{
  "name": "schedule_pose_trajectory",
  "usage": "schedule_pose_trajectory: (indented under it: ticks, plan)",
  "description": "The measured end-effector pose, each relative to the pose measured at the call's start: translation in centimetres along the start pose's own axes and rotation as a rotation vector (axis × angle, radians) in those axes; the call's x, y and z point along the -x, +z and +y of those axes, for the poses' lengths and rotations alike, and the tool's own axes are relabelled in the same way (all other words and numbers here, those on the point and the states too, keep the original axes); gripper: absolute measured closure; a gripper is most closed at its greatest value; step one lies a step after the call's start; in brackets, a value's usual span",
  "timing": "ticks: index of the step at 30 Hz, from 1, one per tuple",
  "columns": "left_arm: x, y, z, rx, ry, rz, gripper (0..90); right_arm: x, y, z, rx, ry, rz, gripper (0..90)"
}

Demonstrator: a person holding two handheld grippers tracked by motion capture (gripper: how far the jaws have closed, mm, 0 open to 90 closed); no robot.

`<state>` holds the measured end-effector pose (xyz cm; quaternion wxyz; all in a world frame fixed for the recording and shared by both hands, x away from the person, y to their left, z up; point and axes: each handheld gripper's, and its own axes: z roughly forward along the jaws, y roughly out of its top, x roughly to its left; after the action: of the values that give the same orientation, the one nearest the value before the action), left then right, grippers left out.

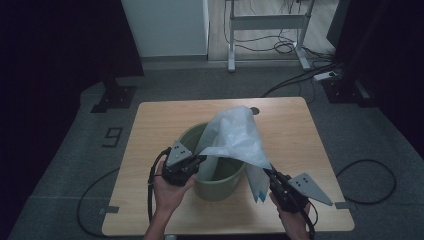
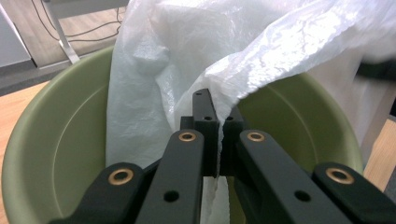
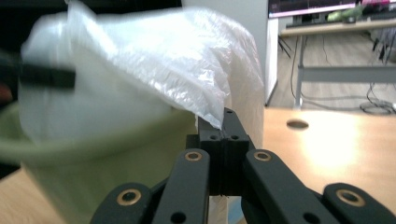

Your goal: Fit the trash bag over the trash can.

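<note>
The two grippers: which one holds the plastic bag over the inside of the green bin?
The left gripper. It pinches the white plastic bag above the green bin, at its near rim, while the right gripper grips the bag's edge outside the bin, over the table.

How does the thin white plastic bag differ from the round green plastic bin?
The thin white plastic bag is crinkled and translucent; the round green plastic bin is rigid and opaque. The bag hangs lifted, pinched by the left gripper and right gripper; the bin stands upright on the wooden table.
</note>
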<state>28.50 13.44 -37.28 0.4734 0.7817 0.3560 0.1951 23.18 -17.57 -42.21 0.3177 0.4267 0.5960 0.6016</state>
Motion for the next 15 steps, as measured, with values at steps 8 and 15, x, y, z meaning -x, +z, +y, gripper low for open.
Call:
schedule_pose_trajectory:
  ticks: [8,15]
  plan:
    - [0.0,0.2,-0.9,-0.023,0.004,0.012,78.8,-0.6,0.6,4.4,0.074,-0.024,0.059,89.0]
    - [0.7,-1.2,0.0,0.023,0.019,0.017,36.9,-1.7,2.3,6.0,0.024,-0.068,0.134,89.0]
